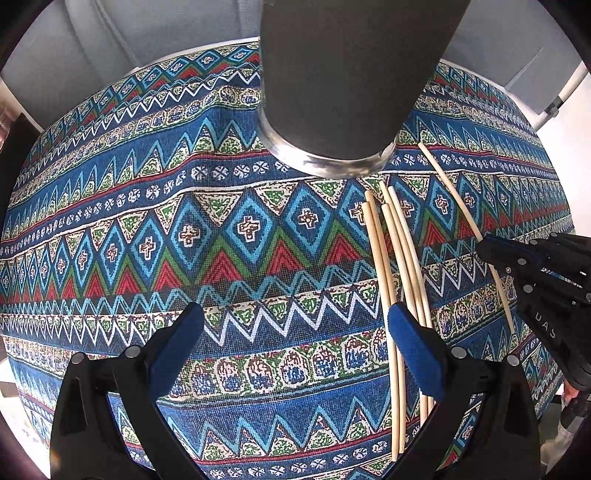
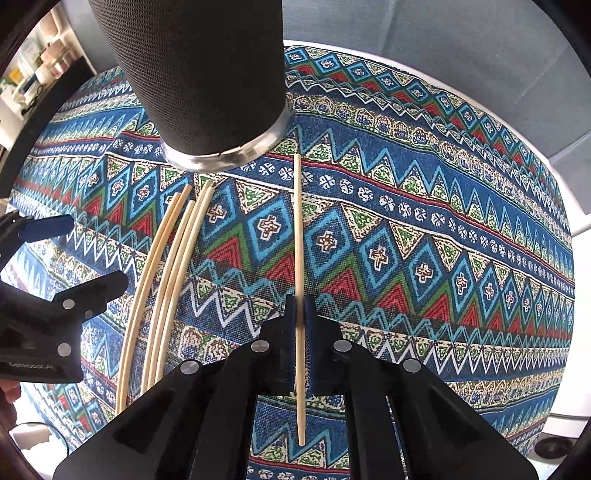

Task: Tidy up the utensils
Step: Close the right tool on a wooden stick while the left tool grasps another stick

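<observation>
Several pale wooden chopsticks point(image 1: 397, 258) lie side by side on the patterned tablecloth point(image 1: 221, 240). A black mesh holder point(image 1: 347, 81) with a silver base ring stands just beyond their far tips. My left gripper point(image 1: 295, 325) hovers open above the cloth, its right pad beside the bundle. A single chopstick point(image 2: 298, 229) lies apart from the bundle point(image 2: 173, 266), and my right gripper point(image 2: 300, 314) is shut on it near its near end. The right gripper point(image 1: 517, 266) also shows at the edge of the left wrist view, over that lone chopstick point(image 1: 454, 199).
The round table's white rim point(image 2: 576, 206) shows past the cloth. Grey chairs point(image 1: 166, 33) stand beyond the far edge. A shelf with small items point(image 2: 33, 66) is at the far left of the right wrist view.
</observation>
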The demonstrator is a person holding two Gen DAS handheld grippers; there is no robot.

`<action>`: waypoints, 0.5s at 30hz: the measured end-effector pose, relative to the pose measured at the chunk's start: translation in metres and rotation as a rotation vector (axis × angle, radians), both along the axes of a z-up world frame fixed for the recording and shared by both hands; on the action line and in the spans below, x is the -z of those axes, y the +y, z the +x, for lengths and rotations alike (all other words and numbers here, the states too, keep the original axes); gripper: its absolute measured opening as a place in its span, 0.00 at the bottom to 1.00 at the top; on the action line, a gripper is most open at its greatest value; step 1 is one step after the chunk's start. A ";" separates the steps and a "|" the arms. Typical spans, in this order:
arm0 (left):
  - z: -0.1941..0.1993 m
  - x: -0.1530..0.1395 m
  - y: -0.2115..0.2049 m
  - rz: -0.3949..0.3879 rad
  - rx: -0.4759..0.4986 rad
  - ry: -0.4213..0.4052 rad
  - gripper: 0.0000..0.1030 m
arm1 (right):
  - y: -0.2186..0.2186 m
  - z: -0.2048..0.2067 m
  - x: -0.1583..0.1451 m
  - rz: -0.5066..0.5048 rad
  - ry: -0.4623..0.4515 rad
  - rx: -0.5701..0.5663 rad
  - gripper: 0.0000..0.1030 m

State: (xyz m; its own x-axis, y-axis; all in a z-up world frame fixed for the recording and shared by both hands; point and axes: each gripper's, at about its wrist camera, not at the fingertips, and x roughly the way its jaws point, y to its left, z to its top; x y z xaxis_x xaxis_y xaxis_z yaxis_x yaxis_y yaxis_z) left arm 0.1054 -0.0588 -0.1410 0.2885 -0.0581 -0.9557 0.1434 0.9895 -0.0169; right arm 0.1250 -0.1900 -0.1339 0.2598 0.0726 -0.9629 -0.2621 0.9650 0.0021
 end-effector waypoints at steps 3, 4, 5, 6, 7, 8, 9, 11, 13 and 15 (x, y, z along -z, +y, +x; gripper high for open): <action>0.008 0.009 -0.014 0.030 -0.001 0.025 0.96 | -0.007 -0.004 0.000 0.012 -0.001 -0.004 0.05; 0.012 0.011 -0.019 0.020 -0.009 0.035 0.96 | -0.009 -0.006 -0.001 0.016 -0.002 -0.002 0.05; 0.013 0.012 -0.020 0.016 -0.020 0.041 0.96 | -0.010 -0.008 -0.001 0.018 -0.003 0.000 0.05; 0.015 0.013 -0.021 0.019 -0.027 0.046 0.96 | -0.007 -0.007 0.000 0.019 -0.005 0.000 0.05; 0.017 0.013 -0.023 0.021 -0.030 0.054 0.96 | -0.007 -0.008 -0.001 0.020 -0.007 0.000 0.05; 0.018 0.015 -0.025 0.022 -0.032 0.063 0.96 | -0.008 -0.008 -0.001 0.021 -0.009 0.001 0.05; 0.021 0.016 -0.028 0.043 -0.045 0.073 0.96 | -0.008 -0.009 -0.001 0.025 -0.011 0.002 0.05; 0.025 0.020 -0.034 0.066 -0.076 0.080 0.96 | -0.012 -0.011 -0.002 0.036 -0.014 0.007 0.05; 0.025 0.022 -0.035 0.066 -0.090 0.085 0.96 | -0.014 -0.014 -0.003 0.048 -0.013 0.012 0.05; 0.023 0.024 -0.033 0.063 -0.088 0.087 0.95 | -0.016 -0.015 -0.003 0.061 -0.011 0.019 0.05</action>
State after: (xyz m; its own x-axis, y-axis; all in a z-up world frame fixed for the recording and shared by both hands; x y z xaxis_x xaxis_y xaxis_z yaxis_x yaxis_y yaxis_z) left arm 0.1284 -0.0920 -0.1645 0.2059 0.0244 -0.9783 0.0563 0.9977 0.0367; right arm 0.1100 -0.2061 -0.1304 0.2722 0.1257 -0.9540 -0.2438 0.9681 0.0580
